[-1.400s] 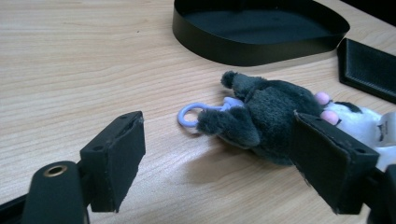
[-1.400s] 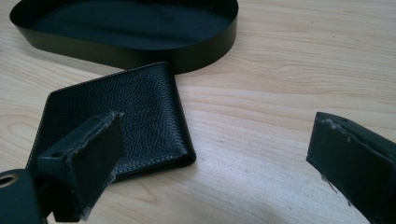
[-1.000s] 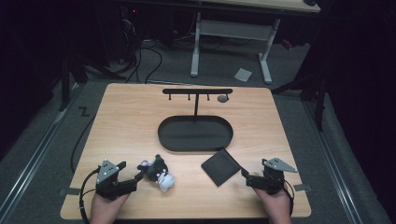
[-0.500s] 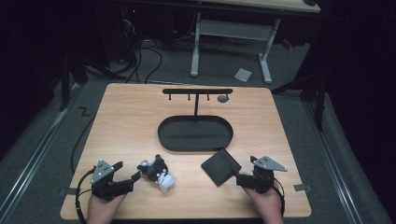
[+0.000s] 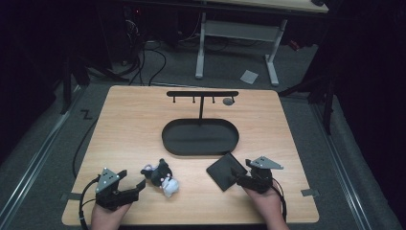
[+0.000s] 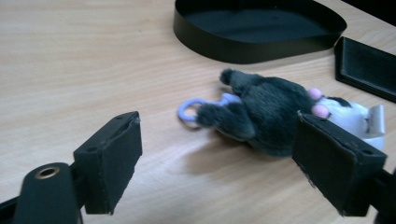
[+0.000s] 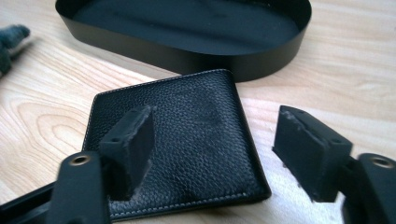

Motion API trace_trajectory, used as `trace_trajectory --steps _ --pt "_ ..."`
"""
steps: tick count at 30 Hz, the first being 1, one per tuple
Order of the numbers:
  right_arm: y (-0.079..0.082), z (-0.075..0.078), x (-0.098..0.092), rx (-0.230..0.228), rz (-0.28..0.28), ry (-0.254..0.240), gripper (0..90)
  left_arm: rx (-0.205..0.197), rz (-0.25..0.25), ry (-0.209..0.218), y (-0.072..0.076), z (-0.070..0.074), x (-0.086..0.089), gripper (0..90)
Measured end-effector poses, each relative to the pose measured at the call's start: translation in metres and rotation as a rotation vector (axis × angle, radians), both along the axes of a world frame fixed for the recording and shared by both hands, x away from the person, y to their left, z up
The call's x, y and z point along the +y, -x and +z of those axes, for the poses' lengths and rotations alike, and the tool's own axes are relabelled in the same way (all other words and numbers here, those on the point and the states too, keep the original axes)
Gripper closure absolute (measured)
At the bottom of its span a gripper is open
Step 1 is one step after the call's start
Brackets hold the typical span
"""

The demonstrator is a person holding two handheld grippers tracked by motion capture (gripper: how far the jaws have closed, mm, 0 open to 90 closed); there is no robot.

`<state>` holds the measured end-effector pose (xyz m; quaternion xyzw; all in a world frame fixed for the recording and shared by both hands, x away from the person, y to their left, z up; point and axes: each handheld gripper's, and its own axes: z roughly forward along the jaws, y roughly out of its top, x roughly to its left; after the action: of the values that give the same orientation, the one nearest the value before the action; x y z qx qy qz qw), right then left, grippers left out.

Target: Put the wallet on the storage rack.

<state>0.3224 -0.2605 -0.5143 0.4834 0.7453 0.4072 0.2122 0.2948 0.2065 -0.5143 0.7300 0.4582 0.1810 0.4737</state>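
While the right claw (image 7: 212, 156), just closing, straddles the wallet's (image 7: 187, 140) corner without pinching it, the left claw (image 6: 219, 168) gapes before the plush (image 6: 266, 112). Behind both sits an oval tray (image 5: 167, 139) on the counter (image 5: 129, 124).

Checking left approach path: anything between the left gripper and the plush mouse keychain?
Nothing: the left gripper view shows bare wood between the open left gripper and the plush mouse keychain. The high view agrees.

We count one black wallet (image 7: 182, 140) beneath the right jaws, one plush toy (image 6: 271, 112) ahead of the left jaws, one oval tray (image 5: 200, 136) beyond both, one hook stand (image 5: 202, 94), two grippers.
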Motion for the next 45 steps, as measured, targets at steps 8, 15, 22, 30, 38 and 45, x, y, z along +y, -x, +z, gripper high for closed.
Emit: trace_trajectory --steps 8,15,22,30,38,45 --pt "-0.009 -0.006 -0.008 0.056 -0.036 -0.017 43.8 0.015 -0.013 0.034 -0.007 -0.004 -0.002 17.5" --pt "-0.014 -0.013 -0.004 0.095 -0.038 -0.030 45.9 -0.005 -0.017 0.033 -0.008 -0.001 0.000 18.7" --pt "-0.016 -0.017 -0.006 0.137 -0.059 -0.072 43.8 -0.016 -0.019 0.045 -0.006 0.000 0.004 19.0" --pt "-0.017 -0.016 -0.007 0.154 -0.051 -0.091 54.5 -0.015 -0.026 0.044 -0.006 0.000 0.003 19.2" --pt "-0.013 -0.012 -0.007 0.121 -0.015 -0.049 76.4 -0.012 -0.026 0.045 -0.006 -0.001 0.003 19.5" --pt "-0.001 -0.001 -0.001 0.047 0.026 -0.045 81.1 -0.021 -0.020 0.051 -0.005 0.000 0.002 19.8"
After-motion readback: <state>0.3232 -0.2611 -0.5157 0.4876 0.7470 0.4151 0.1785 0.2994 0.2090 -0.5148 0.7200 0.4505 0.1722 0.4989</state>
